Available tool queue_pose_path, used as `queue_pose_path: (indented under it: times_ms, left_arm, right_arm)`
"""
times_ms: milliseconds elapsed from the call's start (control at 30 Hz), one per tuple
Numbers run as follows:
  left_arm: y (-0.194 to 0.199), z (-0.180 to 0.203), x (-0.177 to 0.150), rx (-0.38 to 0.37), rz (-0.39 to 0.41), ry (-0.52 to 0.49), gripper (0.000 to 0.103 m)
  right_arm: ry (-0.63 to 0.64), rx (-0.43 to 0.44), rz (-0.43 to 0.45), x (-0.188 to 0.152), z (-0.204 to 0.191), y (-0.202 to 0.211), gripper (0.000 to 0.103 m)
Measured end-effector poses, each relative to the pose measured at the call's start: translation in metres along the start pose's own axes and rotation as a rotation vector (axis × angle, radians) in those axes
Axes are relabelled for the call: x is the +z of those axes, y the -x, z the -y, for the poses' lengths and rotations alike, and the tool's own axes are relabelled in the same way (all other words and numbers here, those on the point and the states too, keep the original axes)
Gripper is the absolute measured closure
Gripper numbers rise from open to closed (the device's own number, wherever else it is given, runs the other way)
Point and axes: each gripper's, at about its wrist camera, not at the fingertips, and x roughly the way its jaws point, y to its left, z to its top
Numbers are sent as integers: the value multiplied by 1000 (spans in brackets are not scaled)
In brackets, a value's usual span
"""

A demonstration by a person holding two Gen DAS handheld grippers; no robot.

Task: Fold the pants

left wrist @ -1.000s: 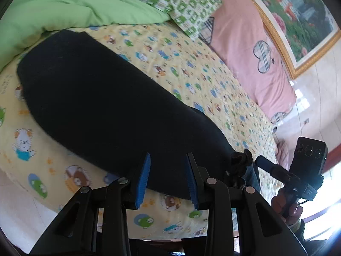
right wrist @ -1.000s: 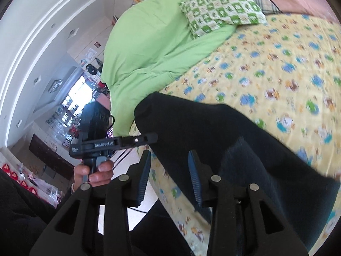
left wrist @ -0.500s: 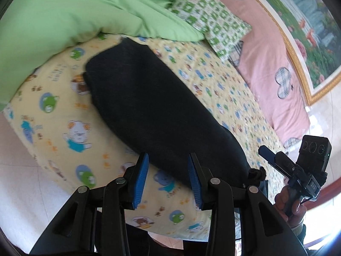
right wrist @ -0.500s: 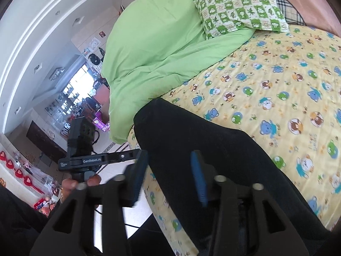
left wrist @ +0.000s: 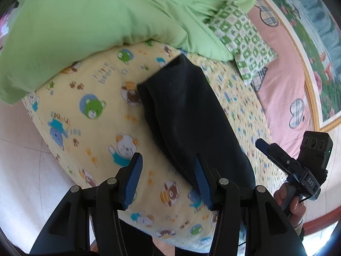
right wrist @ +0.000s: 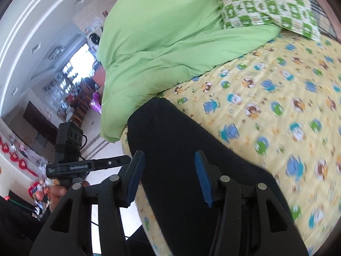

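Observation:
Dark navy pants (left wrist: pixel 189 115) lie as a long folded strip on the yellow cartoon-bear bedsheet (left wrist: pixel 89 111), running along the bed's near edge. My left gripper (left wrist: pixel 168 181) is open and empty, held above the sheet beside the strip's near end. My right gripper (right wrist: pixel 169 177) is open and empty, hovering over the pants (right wrist: pixel 181 149) near the other end. The right gripper also shows in the left wrist view (left wrist: pixel 294 162). The left gripper shows in the right wrist view (right wrist: pixel 87 166).
A green duvet (left wrist: pixel 96 21) is bunched at the head of the bed beside a green checked pillow (left wrist: pixel 247 40) and a pink pillow (left wrist: pixel 283 81). Tiled floor (left wrist: pixel 19 149) lies below the bed edge. A room with shelves (right wrist: pixel 64 89) lies beyond.
Both grippers have pulled back and up from the pants. The left view swung toward the pants' far end and the duvet. Both stay open.

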Motion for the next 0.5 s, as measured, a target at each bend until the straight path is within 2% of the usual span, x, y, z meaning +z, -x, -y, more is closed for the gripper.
queue_pose_path:
  times_ms: [400, 500]
  left_arm:
    - [-16, -9, 19, 13, 5, 55, 52]
    - [-22, -9, 24, 3, 6, 65, 49]
  right_arm:
    - [135, 9, -157, 55, -8, -86, 52]
    - [168, 11, -188, 67, -8, -103, 52]
